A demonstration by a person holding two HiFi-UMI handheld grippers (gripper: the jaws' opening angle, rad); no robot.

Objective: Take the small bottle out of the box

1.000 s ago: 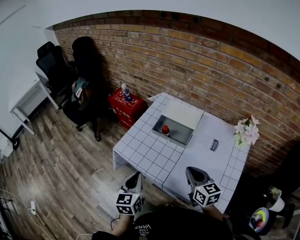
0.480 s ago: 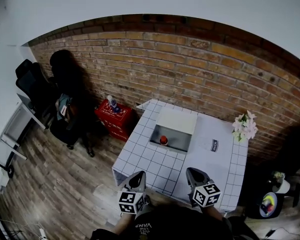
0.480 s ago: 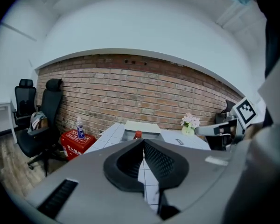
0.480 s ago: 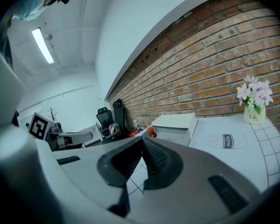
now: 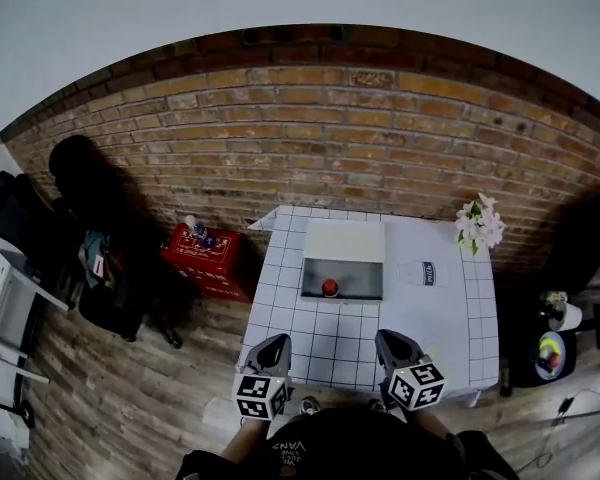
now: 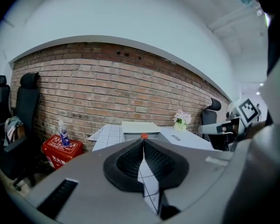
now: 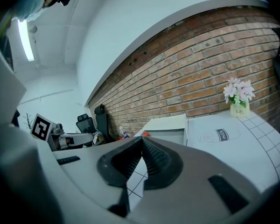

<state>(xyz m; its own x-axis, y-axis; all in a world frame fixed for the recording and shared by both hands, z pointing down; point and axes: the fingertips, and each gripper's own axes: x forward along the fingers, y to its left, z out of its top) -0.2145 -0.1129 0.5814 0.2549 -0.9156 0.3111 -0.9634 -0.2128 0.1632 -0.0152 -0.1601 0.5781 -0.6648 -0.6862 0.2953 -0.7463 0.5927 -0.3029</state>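
Near edge: left gripper (image 5: pixel 276 344) and right gripper (image 5: pixel 391 340) side by side, both just short of the table's (image 5: pixel 280 303) near edge, above wooden floor (image 5: pixel 130 398). Each has its jaws closed tip to tip, nothing between them. The person's torso is cut off by the lower frame edge.

Table: white top, gridded on the left half and plain on the right with a milk print (image 5: pixel 427 273). Open surface lies between the near edge and the box. There is bare floor to the left of the table. To the right the floor is dark, and the small items there are hard to make out.

Box (image 5: pixel 358 280): grey, open, at the table's middle, its pale lid (image 5: pixel 345 240) folded back toward the wall. The small bottle (image 5: pixel 330 288) stands inside, near the front wall and left of centre. Only its red top shows clearly, and the body cannot be made out.

Far right corner of the table: flowers (image 5: pixel 479 223) in a small pot.

Left of the table, against the brick wall (image 5: pixel 330 138): a red crate (image 5: pixel 202 260) with a spray bottle (image 5: pixel 193 230) on top. Farther left are dark office chairs (image 5: pixel 20 223), partly in shadow and cut off by the frame.
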